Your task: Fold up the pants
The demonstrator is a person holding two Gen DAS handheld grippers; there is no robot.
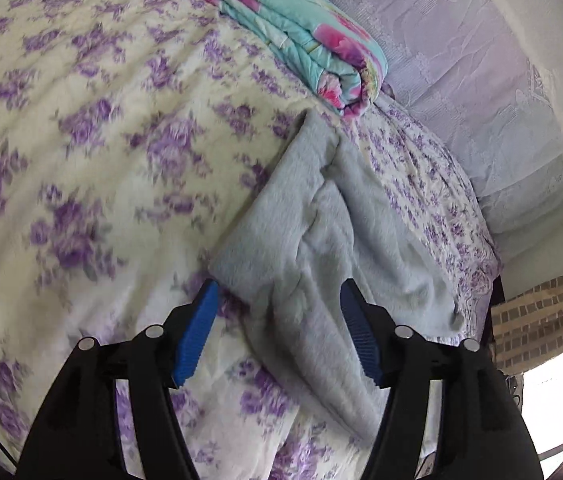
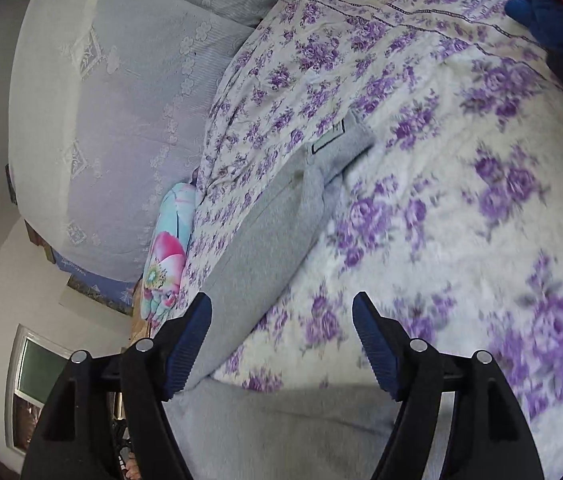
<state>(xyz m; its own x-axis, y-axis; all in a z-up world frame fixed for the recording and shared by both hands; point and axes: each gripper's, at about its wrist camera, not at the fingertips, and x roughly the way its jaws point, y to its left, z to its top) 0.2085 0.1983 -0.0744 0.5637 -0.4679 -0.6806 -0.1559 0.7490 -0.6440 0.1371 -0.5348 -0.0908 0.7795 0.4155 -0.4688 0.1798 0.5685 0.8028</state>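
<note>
Pants [image 1: 321,232] lie on a purple-flowered bedspread [image 1: 81,128] beside a lace-covered headboard [image 1: 461,60].

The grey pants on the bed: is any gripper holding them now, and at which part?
Nothing is held. The left gripper and the right gripper both stand open above the grey pants, which lie loose on the floral bedspread.

Both wrist views close above the bed [image 1: 81,140], angled down; both share the grey pants [image 1: 321,240]

Pants [image 1: 333,232] on bedspread [image 1: 93,152]; folded quilt [image 1: 301,36] beyond them, beside headboard [image 1: 461,60].
</note>
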